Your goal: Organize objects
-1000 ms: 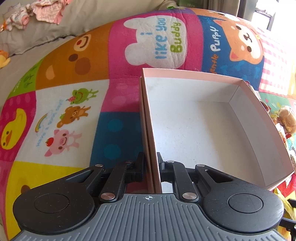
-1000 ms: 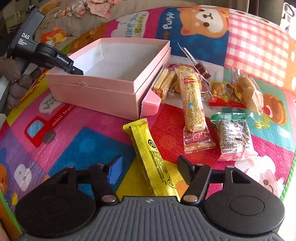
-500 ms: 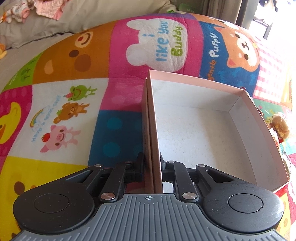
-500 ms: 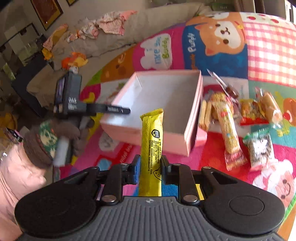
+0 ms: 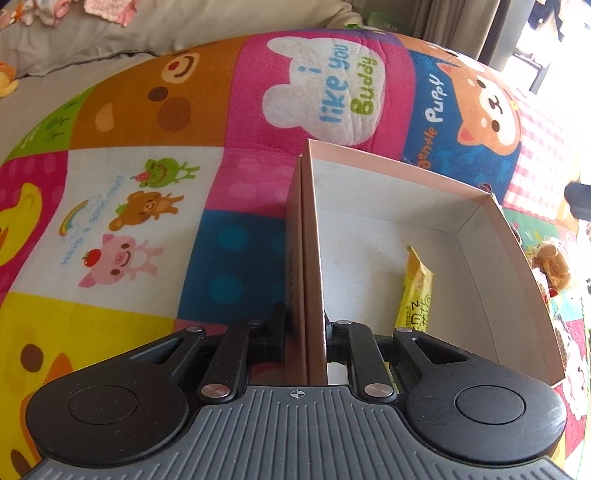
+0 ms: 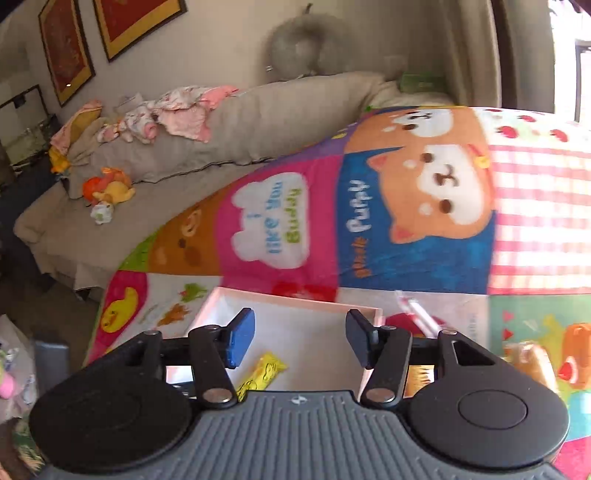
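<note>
I see a colourful cartoon-patchwork play mat [image 6: 417, 206]; a beige fabric sofa [image 6: 258, 122] behind; two gold-framed red pictures [image 6: 136, 22] on the wall.

Box [image 5: 388, 236] floor mostly free (yellow bar [image 5: 415, 291] right), walls around

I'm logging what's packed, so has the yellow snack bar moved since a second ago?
Yes. The yellow snack bar went from the play mat in front of the pink box to lying inside it.

An open pink box [image 5: 388, 236] with a pale inside sits flat on the mat. A yellow snack bar [image 5: 415, 291] in its wrapper lies on the box floor, near the right wall.
</note>
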`<state>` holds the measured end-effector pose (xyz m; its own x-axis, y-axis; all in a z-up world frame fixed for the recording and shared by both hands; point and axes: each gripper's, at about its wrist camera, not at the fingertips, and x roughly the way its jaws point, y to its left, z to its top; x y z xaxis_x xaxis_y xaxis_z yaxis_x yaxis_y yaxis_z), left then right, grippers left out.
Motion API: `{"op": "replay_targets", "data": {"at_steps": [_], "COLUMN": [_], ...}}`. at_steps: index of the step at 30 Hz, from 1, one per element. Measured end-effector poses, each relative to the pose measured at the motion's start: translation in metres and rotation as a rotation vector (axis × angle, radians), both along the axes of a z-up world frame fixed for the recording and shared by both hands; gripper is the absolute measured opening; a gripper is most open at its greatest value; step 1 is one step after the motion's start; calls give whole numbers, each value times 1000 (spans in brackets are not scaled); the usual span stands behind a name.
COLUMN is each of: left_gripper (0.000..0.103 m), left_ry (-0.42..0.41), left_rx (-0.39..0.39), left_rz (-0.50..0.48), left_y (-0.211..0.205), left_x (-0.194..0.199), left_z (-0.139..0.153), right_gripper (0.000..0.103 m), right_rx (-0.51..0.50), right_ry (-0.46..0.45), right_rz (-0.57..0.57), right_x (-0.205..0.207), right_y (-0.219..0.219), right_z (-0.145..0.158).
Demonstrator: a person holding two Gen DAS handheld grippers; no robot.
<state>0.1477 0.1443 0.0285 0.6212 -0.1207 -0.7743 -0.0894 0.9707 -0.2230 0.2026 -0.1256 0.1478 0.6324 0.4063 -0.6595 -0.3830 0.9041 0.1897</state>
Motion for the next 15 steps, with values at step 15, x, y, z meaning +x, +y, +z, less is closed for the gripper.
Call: {"op": "replay_targets", "data": {"at_steps": [15], "left_gripper": [16], "left_ry": [35], "left_rx": [-10], "left_rz": [24], "left_y": [0], "left_x": [1], "left_z": [-2], "right_gripper": [63], "right_rx": [-9], "right_ry": [248], "right_rz": [-189], "right_x": [74], "right_y": [-36], "right_z": [-99]}}
